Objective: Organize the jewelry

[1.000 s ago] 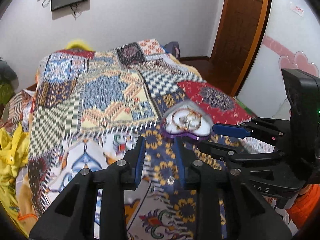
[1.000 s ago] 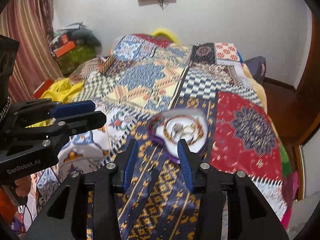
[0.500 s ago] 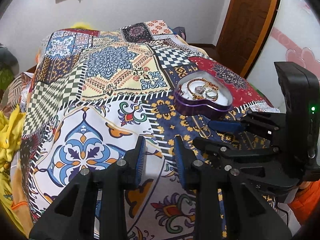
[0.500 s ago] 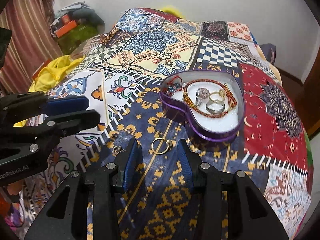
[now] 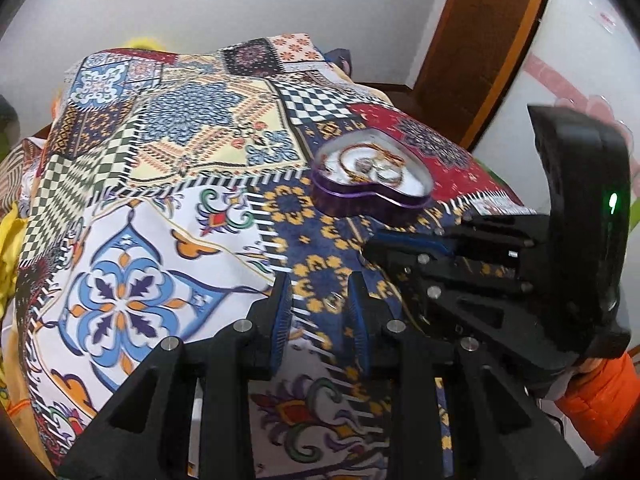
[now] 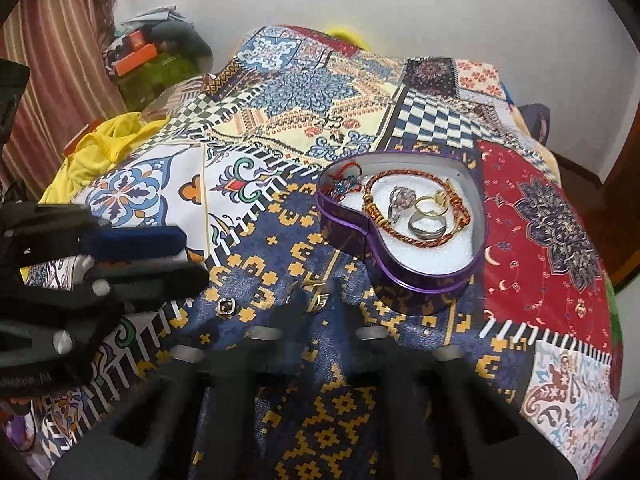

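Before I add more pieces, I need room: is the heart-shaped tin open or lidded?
Open. The heart-shaped tin has no lid on it; its white lining, a braided bracelet and rings show from above, with bare lining left near its point.

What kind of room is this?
Most likely a bedroom in a home: a bed under a patchwork bedspread, a wooden door, and a heart-shaped jewelry tin set on the bed.

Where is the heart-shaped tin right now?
In the right wrist view the heart-shaped tin lies open on the bedspread, right of centre, just beyond the right gripper.
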Action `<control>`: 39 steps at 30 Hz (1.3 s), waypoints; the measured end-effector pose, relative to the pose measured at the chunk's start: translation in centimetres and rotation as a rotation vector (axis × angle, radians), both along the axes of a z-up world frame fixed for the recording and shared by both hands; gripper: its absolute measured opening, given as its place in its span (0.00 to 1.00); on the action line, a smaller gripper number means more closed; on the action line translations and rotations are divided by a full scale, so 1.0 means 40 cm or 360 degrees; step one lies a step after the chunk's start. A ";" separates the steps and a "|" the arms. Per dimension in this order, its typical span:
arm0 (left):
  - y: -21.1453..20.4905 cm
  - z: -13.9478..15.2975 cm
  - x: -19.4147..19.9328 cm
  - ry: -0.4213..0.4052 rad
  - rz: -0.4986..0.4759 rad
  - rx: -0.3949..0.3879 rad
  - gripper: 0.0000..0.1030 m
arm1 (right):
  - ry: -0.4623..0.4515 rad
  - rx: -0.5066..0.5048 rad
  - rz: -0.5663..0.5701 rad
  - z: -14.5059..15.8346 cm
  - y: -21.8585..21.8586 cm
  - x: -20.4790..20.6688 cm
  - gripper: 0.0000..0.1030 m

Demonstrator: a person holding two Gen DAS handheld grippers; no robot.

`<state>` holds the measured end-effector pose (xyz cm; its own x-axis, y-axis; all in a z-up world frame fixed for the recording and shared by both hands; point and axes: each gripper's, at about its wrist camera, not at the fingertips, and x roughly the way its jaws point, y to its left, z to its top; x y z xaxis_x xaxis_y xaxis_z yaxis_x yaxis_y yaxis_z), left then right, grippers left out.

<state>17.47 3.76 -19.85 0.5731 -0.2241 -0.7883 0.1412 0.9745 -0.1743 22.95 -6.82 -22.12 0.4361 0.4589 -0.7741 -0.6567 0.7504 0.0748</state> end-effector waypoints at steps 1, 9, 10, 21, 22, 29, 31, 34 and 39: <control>-0.008 -0.003 -0.003 0.0006 -0.0016 0.0009 0.27 | -0.0001 0.0013 -0.0006 0.003 -0.005 -0.001 0.05; -0.034 -0.038 -0.006 0.0056 -0.0056 0.0069 0.25 | -0.0012 0.0026 -0.0034 0.014 -0.041 -0.021 0.05; -0.035 -0.040 -0.003 0.0063 -0.0055 0.0067 0.24 | -0.0005 0.0030 -0.0037 0.015 -0.045 -0.021 0.05; -0.041 -0.054 0.022 0.0082 -0.0035 0.0075 0.07 | 0.0184 0.0133 -0.0073 0.008 -0.067 0.011 0.08; -0.040 -0.052 0.020 0.0071 -0.0029 0.0079 0.07 | 0.0181 0.0130 -0.0071 0.009 -0.063 0.013 0.08; 0.003 -0.025 0.010 0.0008 0.0047 0.0023 0.00 | 0.0139 0.0088 -0.0055 0.018 -0.032 0.029 0.17; 0.016 -0.020 0.010 0.0003 0.0045 0.0003 0.00 | 0.0119 0.0077 -0.0048 0.019 -0.026 0.033 0.18; 0.022 -0.019 0.007 0.0009 0.0041 0.0012 0.00 | 0.0106 0.0035 -0.0050 0.010 -0.012 0.045 0.18; 0.020 -0.028 0.007 0.0035 0.0010 -0.0020 0.12 | 0.0050 -0.0039 -0.0002 -0.006 0.013 0.040 0.18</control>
